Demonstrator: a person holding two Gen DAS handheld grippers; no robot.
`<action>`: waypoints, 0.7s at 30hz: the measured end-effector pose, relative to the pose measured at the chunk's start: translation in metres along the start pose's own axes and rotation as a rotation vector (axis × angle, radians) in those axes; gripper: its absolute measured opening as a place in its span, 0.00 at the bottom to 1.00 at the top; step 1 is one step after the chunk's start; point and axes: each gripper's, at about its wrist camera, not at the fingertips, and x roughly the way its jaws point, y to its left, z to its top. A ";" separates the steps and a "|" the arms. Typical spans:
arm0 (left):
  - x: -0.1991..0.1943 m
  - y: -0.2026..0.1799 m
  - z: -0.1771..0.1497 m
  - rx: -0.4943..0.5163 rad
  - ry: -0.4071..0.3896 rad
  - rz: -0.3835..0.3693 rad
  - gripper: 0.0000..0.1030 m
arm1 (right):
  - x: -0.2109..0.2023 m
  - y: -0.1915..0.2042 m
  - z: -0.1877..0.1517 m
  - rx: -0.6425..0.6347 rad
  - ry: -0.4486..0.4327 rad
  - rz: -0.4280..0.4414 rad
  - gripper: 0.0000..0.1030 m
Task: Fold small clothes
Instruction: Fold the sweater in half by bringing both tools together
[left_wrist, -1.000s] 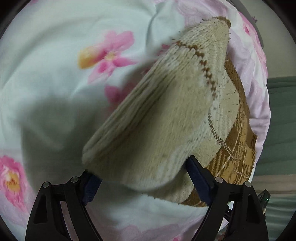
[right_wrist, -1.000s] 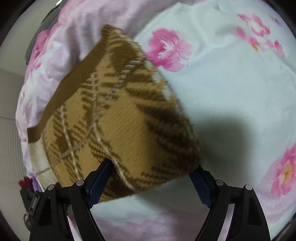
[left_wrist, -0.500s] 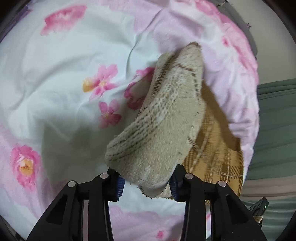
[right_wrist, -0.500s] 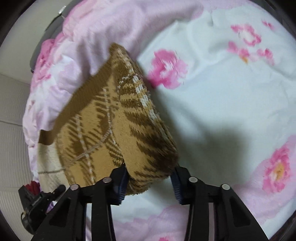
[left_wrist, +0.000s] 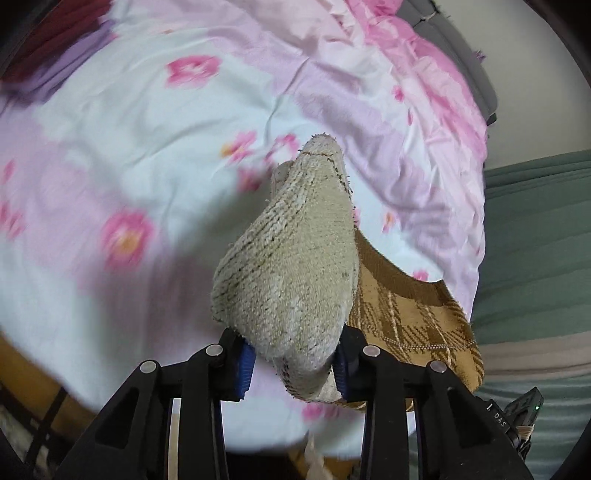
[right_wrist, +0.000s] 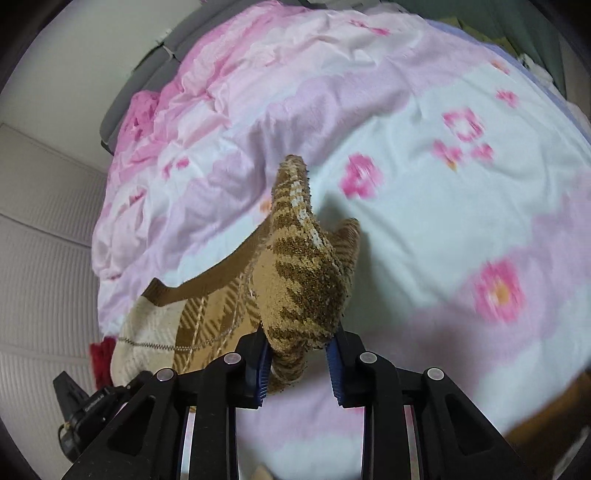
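Note:
A small knitted garment hangs between my two grippers above the bed. In the left wrist view its cream underside (left_wrist: 295, 266) bunches up between the blue pads (left_wrist: 245, 365), and its brown plaid face (left_wrist: 413, 317) trails off to the right. My left gripper (left_wrist: 293, 362) has its jaws closing, pinching that cream corner. In the right wrist view a brown plaid corner (right_wrist: 303, 280) stands up between the pads (right_wrist: 334, 358), and my right gripper (right_wrist: 298, 363) is closing its jaws on it. The cloth sags to the left toward a cream panel (right_wrist: 147, 328).
A floral pink and white bedsheet (left_wrist: 129, 147) lies below, rumpled toward a grey headboard (left_wrist: 461, 48). Green fabric (left_wrist: 535, 240) borders the bed on one side, a white panelled wall (right_wrist: 44, 258) on the other. A wooden bed edge (left_wrist: 29, 380) shows near me.
Both grippers went from wide open around the garment's corners to pinching them. Both rose, lifting the cloth off the sheet, and the bed now looks farther away.

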 end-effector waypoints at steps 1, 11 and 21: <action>-0.010 0.003 -0.012 0.001 0.018 0.015 0.33 | -0.008 -0.003 -0.010 0.009 0.023 -0.009 0.27; -0.003 0.022 -0.031 -0.131 0.171 0.146 0.26 | -0.021 -0.034 -0.066 0.238 0.273 -0.069 0.26; 0.056 -0.016 0.072 -0.142 0.095 0.137 0.22 | 0.050 -0.008 0.036 0.279 0.182 -0.107 0.25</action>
